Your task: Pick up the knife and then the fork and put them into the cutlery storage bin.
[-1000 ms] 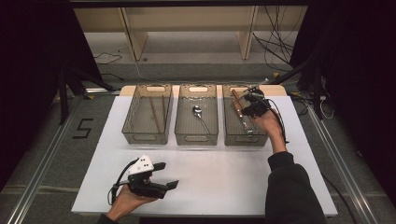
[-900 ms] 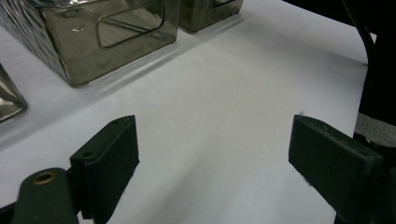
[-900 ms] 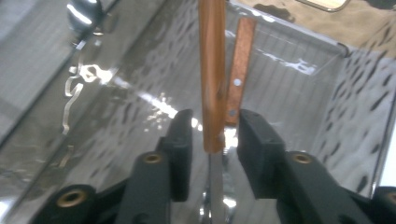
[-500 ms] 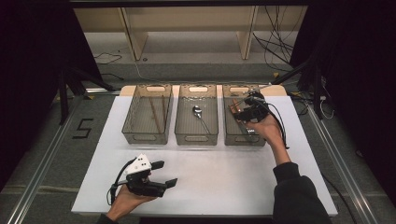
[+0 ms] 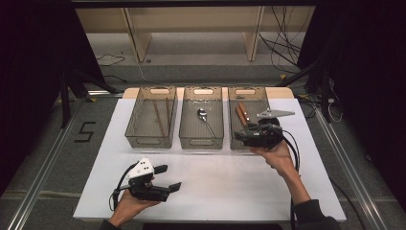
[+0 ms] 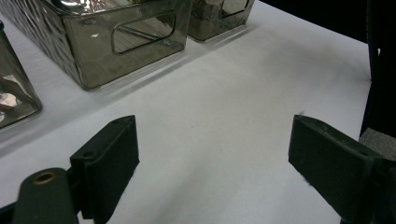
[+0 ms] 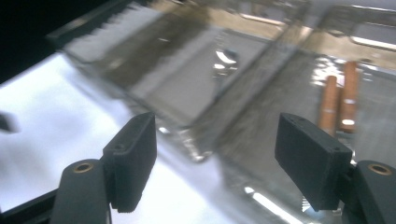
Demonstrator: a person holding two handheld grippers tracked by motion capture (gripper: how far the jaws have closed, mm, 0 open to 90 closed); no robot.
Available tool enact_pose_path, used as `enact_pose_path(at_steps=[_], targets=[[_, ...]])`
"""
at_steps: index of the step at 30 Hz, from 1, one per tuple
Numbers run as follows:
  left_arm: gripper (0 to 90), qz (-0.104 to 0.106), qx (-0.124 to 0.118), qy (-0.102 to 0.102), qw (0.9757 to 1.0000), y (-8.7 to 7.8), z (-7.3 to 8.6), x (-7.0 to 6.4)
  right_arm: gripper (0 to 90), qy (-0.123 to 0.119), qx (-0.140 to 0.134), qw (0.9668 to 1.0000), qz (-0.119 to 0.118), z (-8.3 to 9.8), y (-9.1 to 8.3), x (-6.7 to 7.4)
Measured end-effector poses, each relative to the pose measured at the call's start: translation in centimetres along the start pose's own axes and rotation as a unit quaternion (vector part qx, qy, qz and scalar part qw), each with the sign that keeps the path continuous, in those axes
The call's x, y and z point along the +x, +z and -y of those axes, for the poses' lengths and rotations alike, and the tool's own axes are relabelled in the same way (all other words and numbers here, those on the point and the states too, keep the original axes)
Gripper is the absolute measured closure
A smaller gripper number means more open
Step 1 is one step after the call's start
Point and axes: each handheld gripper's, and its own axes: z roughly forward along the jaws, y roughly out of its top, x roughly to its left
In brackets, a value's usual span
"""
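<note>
Just opened wide over right bin [image 5: 262, 96]: right gripper [image 5: 240, 138], nothing held; wooden-handled utensils [image 5: 242, 113] inside. Left gripper [image 5: 173, 179] open, empty.

Bright overhead light on the white table [image 5: 215, 187], dark surroundings; right gripper view motion-blurred with glare on bins [image 7: 196, 93].

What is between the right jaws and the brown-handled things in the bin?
Nothing visible. The right gripper hangs over the near end of the right bin, jaws open and empty after just opening. The brown-handled utensils lie uncovered on the bin floor beyond them.
</note>
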Motion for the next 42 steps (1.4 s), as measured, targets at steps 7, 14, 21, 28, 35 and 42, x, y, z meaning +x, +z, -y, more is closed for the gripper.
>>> enact_pose_path(at_steps=[7,14,21,28,35,42], targets=[[15.8,0.001,0.001,-0.002,1.0,0.0,0.1,0.0,28.3,-0.019,-0.036,0.9984,-0.039,3.0,-2.4,3.0],[15.7,0.001,-0.001,-0.005,1.0,-0.1,0.1,0.1,27.1,-0.023,-0.059,0.9965,-0.055,5.4,-3.9,4.4],[15.8,0.0,-0.002,-0.005,1.0,-0.1,0.2,0.2,25.9,-0.021,-0.073,0.9955,-0.056,7.7,-4.2,5.1],[15.8,-0.001,-0.008,-0.006,0.9999,-0.3,0.4,0.5,25.1,-0.022,-0.086,0.9947,-0.051,9.9,-4.4,5.3],[15.8,-0.001,-0.013,-0.006,0.9999,-0.4,0.5,0.4,24.7,-0.027,-0.091,0.9943,-0.048,11.6,-4.8,5.5],[15.8,0.002,-0.017,-0.004,0.9998,-0.6,0.6,0.2,23.2,-0.034,-0.097,0.9942,-0.035,12.6,-5.1,5.7]])
